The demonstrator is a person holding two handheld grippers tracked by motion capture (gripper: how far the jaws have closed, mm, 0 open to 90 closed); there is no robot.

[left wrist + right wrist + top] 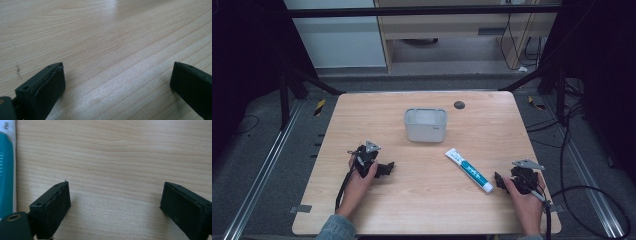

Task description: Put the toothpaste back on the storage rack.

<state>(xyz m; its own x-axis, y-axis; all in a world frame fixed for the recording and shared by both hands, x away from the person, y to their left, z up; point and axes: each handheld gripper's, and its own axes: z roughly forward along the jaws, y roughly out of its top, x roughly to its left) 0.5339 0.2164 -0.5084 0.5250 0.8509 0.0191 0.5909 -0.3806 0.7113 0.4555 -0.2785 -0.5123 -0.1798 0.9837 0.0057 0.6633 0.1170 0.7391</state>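
Near the table's right edge, the toothpaste tube (469,170) is lying just left of the right gripper (498,180), whose jaws are being held wide apart and empty, so a skewed approach is risking it being pushed away.

White tube (469,170) w/ teal stripe; light grey tub (425,125); pale wood-grain table (422,200); 2 black grippers: left (388,169), right (498,181).
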